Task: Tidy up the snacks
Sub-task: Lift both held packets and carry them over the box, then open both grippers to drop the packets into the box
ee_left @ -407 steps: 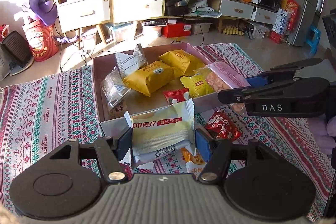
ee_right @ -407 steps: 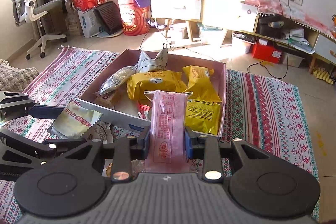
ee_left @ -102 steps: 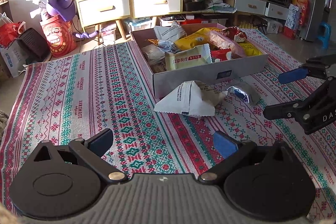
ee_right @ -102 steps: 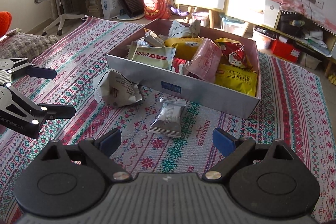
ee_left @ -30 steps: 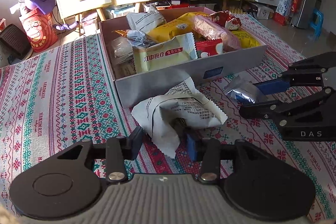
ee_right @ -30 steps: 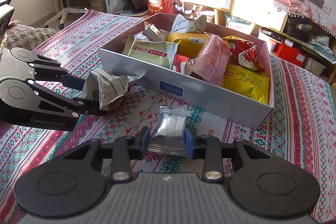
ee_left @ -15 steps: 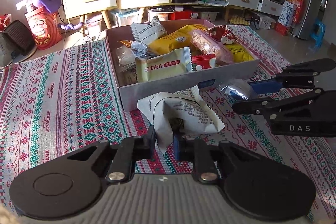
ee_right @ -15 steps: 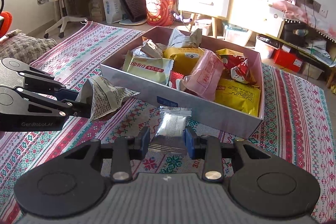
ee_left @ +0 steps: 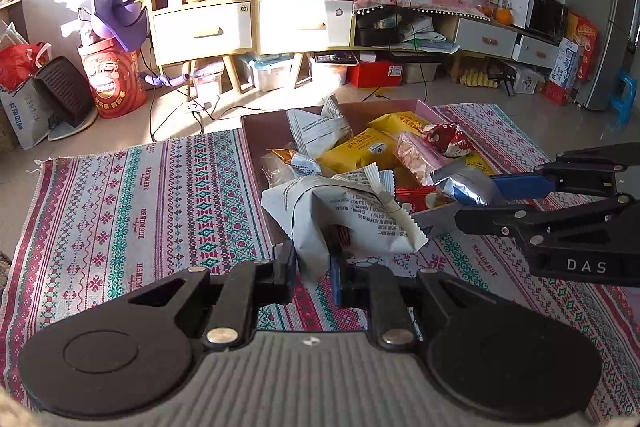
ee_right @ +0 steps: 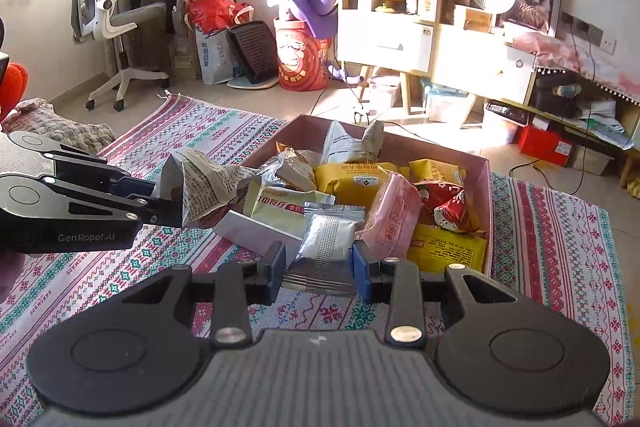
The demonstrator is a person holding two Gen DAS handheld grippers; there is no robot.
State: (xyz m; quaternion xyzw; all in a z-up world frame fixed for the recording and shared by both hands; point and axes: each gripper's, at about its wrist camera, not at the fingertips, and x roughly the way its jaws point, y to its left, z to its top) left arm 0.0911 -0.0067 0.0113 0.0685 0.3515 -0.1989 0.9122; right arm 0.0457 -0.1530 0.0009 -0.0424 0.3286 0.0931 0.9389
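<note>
white packet [ee_left: 344, 217] pinched betw left fingers [ee_left: 286, 269], silver pouch [ee_right: 326, 241] clamped betw right fingers [ee_right: 360, 269], both near box [ee_right: 260, 231].

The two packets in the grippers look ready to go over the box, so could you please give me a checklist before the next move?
1. Left gripper shut on the white packet: ok.
2. Right gripper shut on the silver packet: ok.
3. Both packets lifted off the patterned cloth: ok.
4. Grippers apart from each other: ok.
5. Free spot in the box: cannot tell; it looks crowded.
6. Firmness of the white packet's corner grip: cannot tell.
</note>
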